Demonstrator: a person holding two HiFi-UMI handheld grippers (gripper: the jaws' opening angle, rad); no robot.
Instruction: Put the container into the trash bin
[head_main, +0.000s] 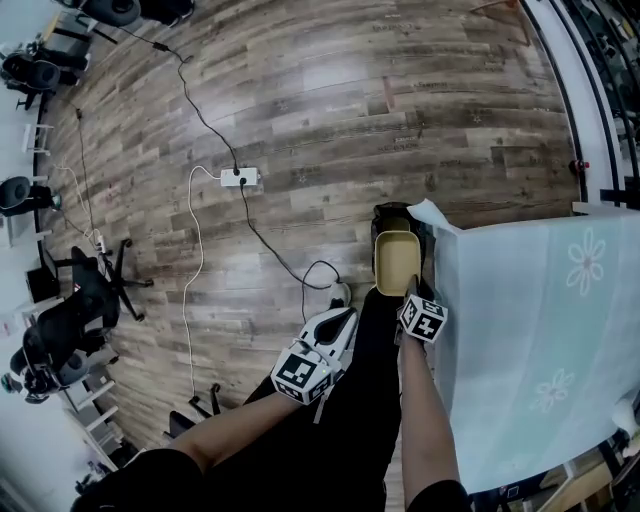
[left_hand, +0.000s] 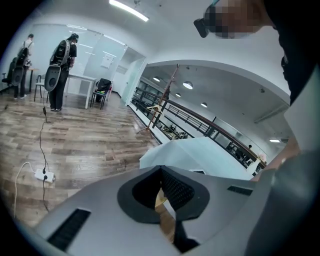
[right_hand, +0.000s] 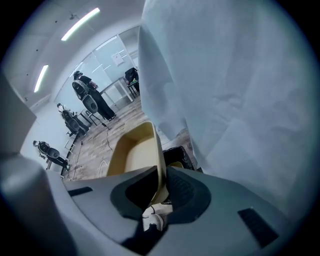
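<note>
Judging by its thin, pale yellow wall, the container is taken to be a light, fairly stiff plastic tub. It is empty as far as can be seen, and its smooth sides may slip under a loose pinch. It is held directly over the trash bin, whose dark mouth shows beyond and beneath it. One upright wall is pinched at the rim between the jaws of the right gripper. A hold on the rim is judged enough for so light a load, though the tub hangs off to one side of the pinch and could swing. The left gripper is seen near the bin but short of it, its jaws pressed together on nothing. A pale flowered tablecloth hangs just beside the bin.
</note>
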